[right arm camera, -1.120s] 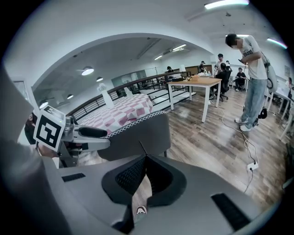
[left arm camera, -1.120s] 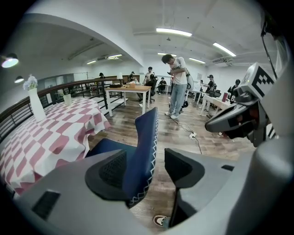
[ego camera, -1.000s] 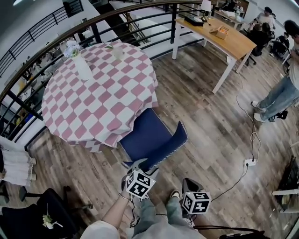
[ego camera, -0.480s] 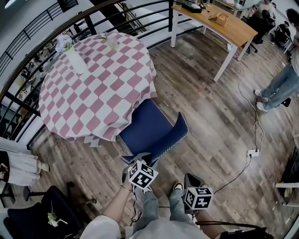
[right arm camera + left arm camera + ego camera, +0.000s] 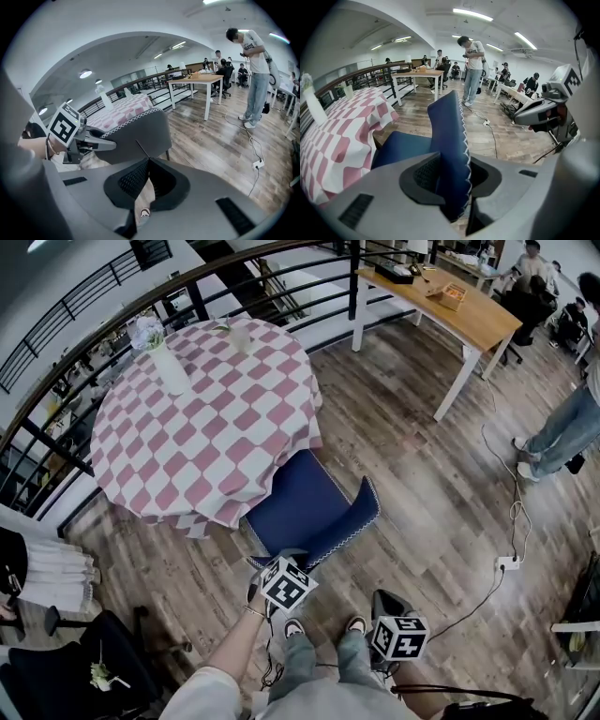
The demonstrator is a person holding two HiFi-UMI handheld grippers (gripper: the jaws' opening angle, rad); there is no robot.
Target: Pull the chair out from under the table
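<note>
Blue chair point(image 5: 302, 507) upright; seat partly under pink-checked round table point(image 5: 216, 427).

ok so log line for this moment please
left gripper: fingers just closing, on chair backrest | right gripper: shut, empty | chair: seat edge under table

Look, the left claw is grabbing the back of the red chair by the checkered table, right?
Not red: the chair is blue, as the left gripper view shows. The left claw, which has just been closing, does have the chair's back between its jaws, beside the checkered table.
</note>
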